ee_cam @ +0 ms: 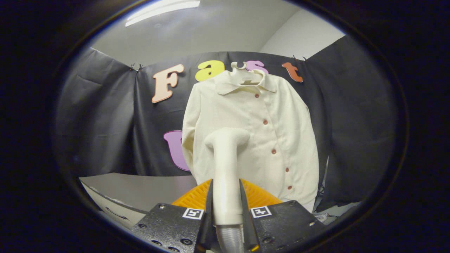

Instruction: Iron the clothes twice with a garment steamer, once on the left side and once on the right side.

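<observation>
The tool (pixel 226 207) is clamped on the steamer (pixel 225 175): both black fingers (pixel 208 207) press against the sides of its white handle, which stands upright between them. A ribbed grey hose (pixel 230 240) leaves the bottom of the handle, low between the fingers. The steamer's head, a wide rounded white block, sits at the top of the handle and faces the shirt (pixel 253 137).

The shirt is the landmark here. It is cream, with a collar and a row of reddish buttons down its front, and it hangs on a white hanger (pixel 240 72) against the black booth wall. The steamer head lies in front of the shirt's lower left half, left of the button row; whether it touches the cloth cannot be told. An orange ribbed piece (pixel 191 198) shows behind the fingers, below the shirt's hem. A grey tabletop (pixel 140 191) lies to the lower left of the shirt, beyond the left finger. Above the shirt and off to the left, a ceiling light (pixel 161 10) glows.
</observation>
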